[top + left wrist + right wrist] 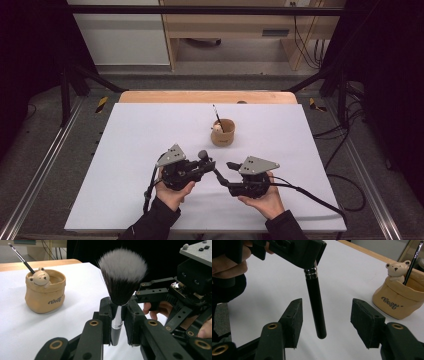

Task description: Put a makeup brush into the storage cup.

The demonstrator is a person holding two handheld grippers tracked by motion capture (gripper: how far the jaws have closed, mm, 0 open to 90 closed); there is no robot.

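The left gripper [206, 161] pinched the makeup brush [121, 277] at its ferrule, above the tabletop [125, 150]. The right gripper [325, 317] had its fingers spread around the handle without touching. The bear cup [223, 132], holding one thin brush [216, 116], probably waited for it.

A wooden table [150, 96] carries a white board [140, 145] that covers nearly all of its top. Directly on the board, right of centre, stands a tan bear-faced holder [223, 133] with a thin brush [217, 116] upright inside.
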